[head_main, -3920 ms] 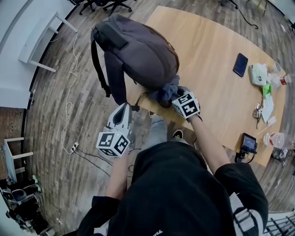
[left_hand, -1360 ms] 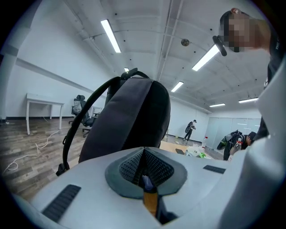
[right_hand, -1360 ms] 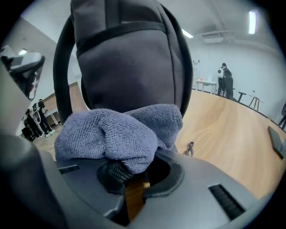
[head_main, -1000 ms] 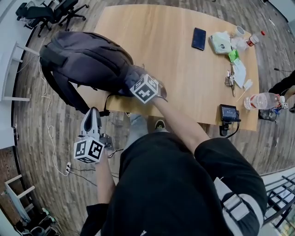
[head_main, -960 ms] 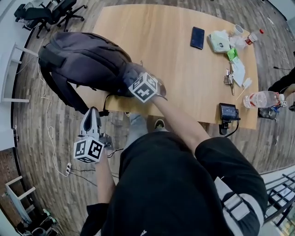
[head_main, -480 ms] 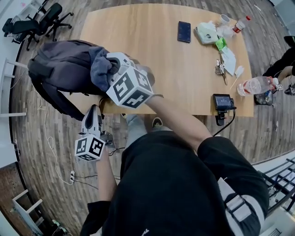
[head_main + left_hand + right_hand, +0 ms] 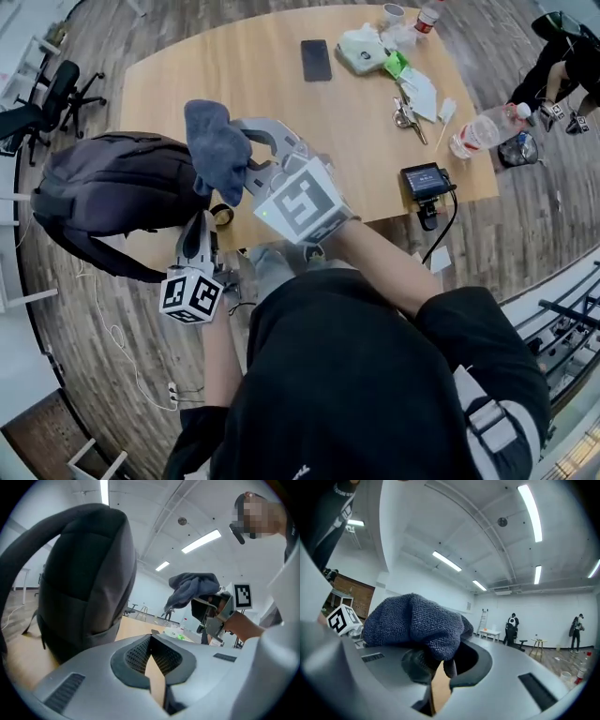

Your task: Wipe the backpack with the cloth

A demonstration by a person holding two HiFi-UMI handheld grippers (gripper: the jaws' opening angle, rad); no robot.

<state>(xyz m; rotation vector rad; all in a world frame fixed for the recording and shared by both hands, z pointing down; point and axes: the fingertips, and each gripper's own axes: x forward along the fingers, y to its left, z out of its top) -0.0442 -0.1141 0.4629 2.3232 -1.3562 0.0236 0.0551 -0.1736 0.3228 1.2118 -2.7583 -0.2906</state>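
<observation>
Backpack [image 7: 112, 192]: big & dark, lies on the left end of the wood table [image 7: 253, 94]. Part of it sticks out past the edge, w/ a strap hanging down.

My R gripper [image 7: 246, 157] is up in the air over the table, just right of the backpack, not touching it. Its jaws are squeezed tight on the blue-grey cloth [image 7: 217, 150]. The cloth bunches up over the tips & flops toward the backpack side.

My L gripper [image 7: 201, 221] is lower, at the near table edge, just beside the backpack; can't tell if it touches. Its jaws are pressed together w/ nothing in them, & it points at the backpack.

Small stuff at the table's right end, well apart from the backpack: water bottle [image 7: 483, 131], black phone [image 7: 317, 59], little screen box [image 7: 422, 178] w/ a cord, keys [image 7: 405, 112].
</observation>
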